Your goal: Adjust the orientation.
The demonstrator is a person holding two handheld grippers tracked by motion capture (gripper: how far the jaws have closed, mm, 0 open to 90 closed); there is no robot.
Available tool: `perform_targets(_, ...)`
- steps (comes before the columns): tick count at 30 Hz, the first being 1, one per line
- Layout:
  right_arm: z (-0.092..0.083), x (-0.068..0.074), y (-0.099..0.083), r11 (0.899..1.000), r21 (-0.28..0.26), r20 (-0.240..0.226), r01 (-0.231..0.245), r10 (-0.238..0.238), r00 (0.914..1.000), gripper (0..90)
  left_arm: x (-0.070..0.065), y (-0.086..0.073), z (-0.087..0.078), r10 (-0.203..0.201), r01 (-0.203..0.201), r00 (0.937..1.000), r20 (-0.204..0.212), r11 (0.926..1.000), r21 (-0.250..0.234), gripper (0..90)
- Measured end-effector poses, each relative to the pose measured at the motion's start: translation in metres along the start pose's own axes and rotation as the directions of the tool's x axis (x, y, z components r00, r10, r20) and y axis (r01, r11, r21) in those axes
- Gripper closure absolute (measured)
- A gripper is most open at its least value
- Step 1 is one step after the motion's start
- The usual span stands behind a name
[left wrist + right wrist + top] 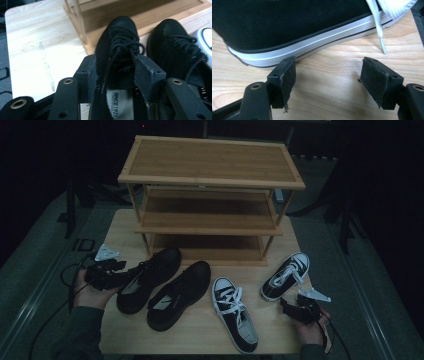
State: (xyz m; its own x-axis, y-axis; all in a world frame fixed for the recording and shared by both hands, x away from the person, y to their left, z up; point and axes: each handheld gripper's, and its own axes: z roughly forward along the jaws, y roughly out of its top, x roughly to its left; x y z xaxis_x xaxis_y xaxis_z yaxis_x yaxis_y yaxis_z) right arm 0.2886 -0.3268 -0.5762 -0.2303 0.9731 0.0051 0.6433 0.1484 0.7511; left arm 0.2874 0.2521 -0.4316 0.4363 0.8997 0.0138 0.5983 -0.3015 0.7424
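Two black lace-up shoes lie side by side on the table, the left black shoe [150,277] [117,32] and the right black shoe [180,292] [175,42], toes toward the rack. My left gripper [117,270] [116,62] is open, its jaws straddling the left shoe's collar and tongue without clearly pressing on it. Two black-and-white sneakers lie to the right: the near sneaker [235,312] and the far sneaker [286,276] [287,25]. My right gripper [287,306] [328,65] stands open just behind the far sneaker's heel, with bare wood between its pads.
A three-shelf bamboo shoe rack [210,162] [140,15] stands at the back of the wooden table [120,235], its shelves bare. A white lace end [382,47] trails on the wood ahead of the right gripper. Dark floor surrounds the table.
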Motion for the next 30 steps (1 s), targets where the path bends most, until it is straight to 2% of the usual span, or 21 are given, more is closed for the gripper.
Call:
perform_targets(8, 0.000, 0.000, 0.000, 1.000, 0.001, -0.004, 0.001, -0.001, 1.0000, 27.5, -0.014, 0.003, 0.001, 0.040, -0.040, 0.9988, 0.029, 0.9992, -0.007, 51.2)
perform_targets(13, 0.000, 0.000, 0.000, 1.000, 0.001, -0.004, 0.002, -0.002, 1.0000, 27.4, -0.019, 0.001, 0.011, 0.055, -0.056, 0.9971, 0.053, 0.9983, 0.019, 51.9)
perform_targets(15, 0.000, 0.000, 0.000, 1.000, 0.001, -0.005, 0.002, -0.002, 1.0000, 27.4, -0.021, -0.001, 0.013, 0.060, -0.062, 0.9957, 0.070, 0.9978, 0.024, 53.3)
perform_targets(17, 0.000, 0.000, 0.000, 1.000, 0.001, -0.006, 0.002, -0.002, 1.0000, 27.2, -0.024, -0.002, 0.016, 0.075, -0.078, 0.9915, 0.106, 0.9965, 0.028, 54.8)
perform_targets(26, 0.001, 0.000, 0.001, 1.000, 0.001, -0.007, 0.005, -0.005, 1.0000, 26.7, -0.038, -0.002, 0.021, 0.109, -0.116, 0.9849, 0.135, 0.9921, 0.046, 59.1)
perform_targets(30, 0.001, 0.000, 0.001, 1.000, 0.001, -0.007, 0.004, -0.004, 1.0000, 26.7, -0.043, -0.001, 0.023, 0.109, -0.118, 0.9829, 0.149, 0.9916, 0.052, 61.2)
